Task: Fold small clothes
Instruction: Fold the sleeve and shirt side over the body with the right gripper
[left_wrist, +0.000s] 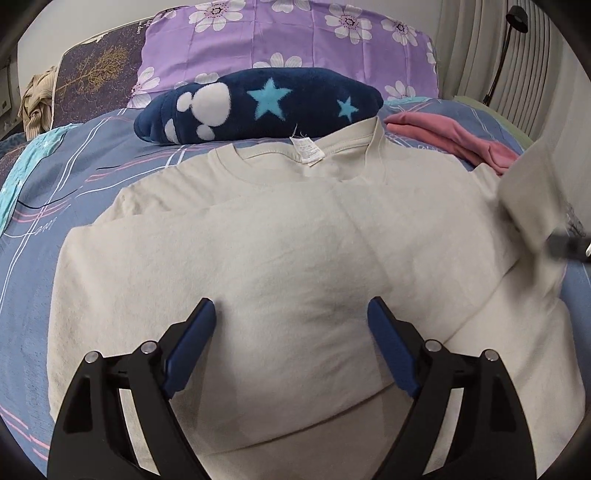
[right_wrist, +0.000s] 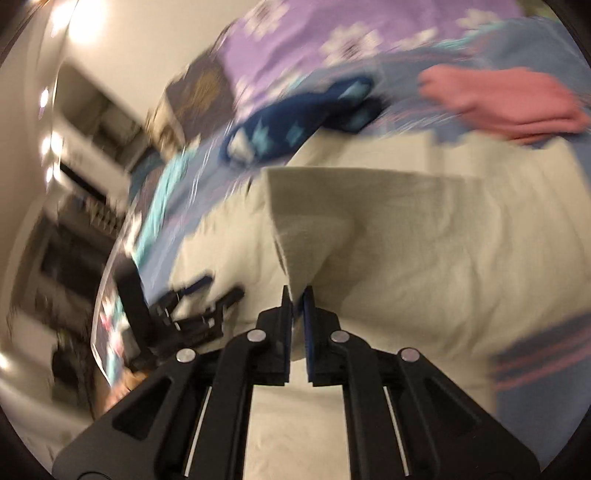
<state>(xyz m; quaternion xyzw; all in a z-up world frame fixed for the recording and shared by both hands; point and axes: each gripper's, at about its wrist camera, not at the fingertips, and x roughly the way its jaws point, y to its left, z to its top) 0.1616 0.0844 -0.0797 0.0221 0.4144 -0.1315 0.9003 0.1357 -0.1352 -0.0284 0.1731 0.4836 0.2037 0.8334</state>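
The left tongs stand spread wide and point steeply downward, their blue pads well apart with nothing pinched between them. The right tongs are drawn nearly together, blue pads clamped on a raised fold of cream cloth, also tilted downward; the right wrist view is smeared with motion blur

The shirt lay spread on the bed, collar toward the pillows. A blanket lay between collar and pillows; folded clothes lay right of it.
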